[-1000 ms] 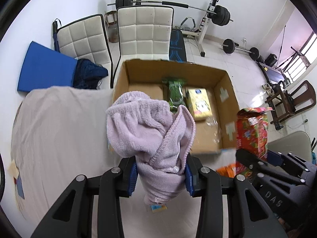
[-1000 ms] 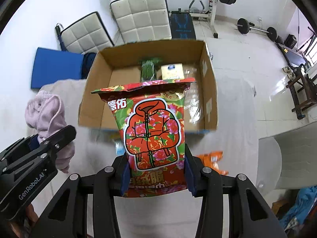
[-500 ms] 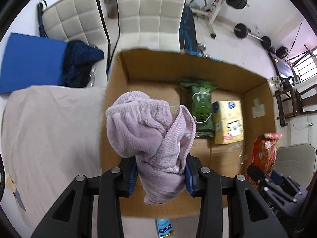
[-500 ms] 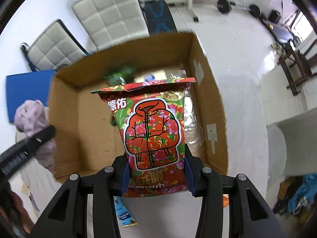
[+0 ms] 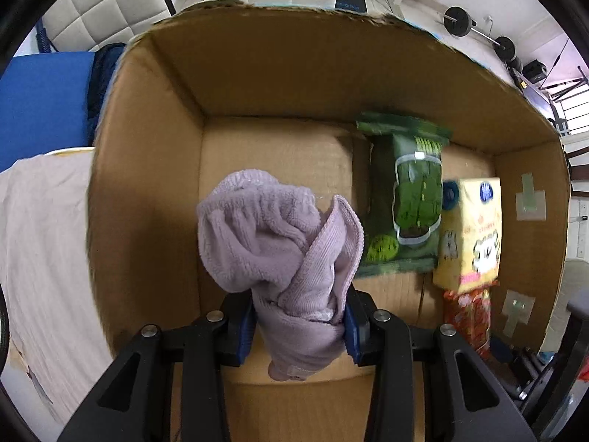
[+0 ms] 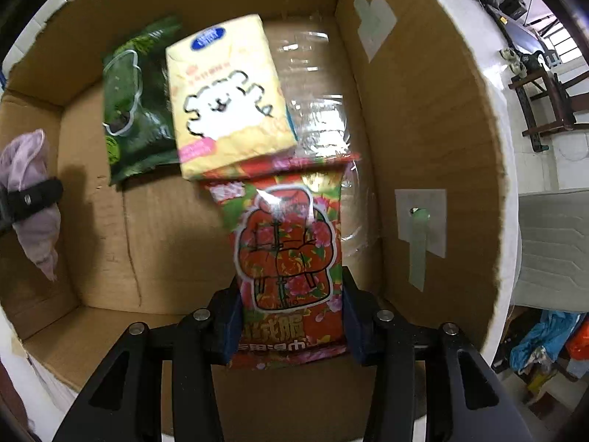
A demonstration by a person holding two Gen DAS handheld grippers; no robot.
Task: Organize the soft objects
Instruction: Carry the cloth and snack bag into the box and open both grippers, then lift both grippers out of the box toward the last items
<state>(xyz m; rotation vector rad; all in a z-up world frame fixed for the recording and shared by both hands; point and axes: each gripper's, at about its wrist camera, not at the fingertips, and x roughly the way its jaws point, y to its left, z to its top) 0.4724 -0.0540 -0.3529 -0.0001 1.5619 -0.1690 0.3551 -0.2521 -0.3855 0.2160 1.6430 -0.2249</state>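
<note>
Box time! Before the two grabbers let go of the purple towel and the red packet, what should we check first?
1. Left gripper pinches the purple towel: ok.
2. Right gripper clamps the red packet: ok.
3. Both are over the cardboard box, inside its walls: ok.
4. Bare floor under the towel: ok.
5. Red packet clear of the yellow pack: not ok, its top edge meets it.
6. Towel touching the box floor: cannot tell.
</note>
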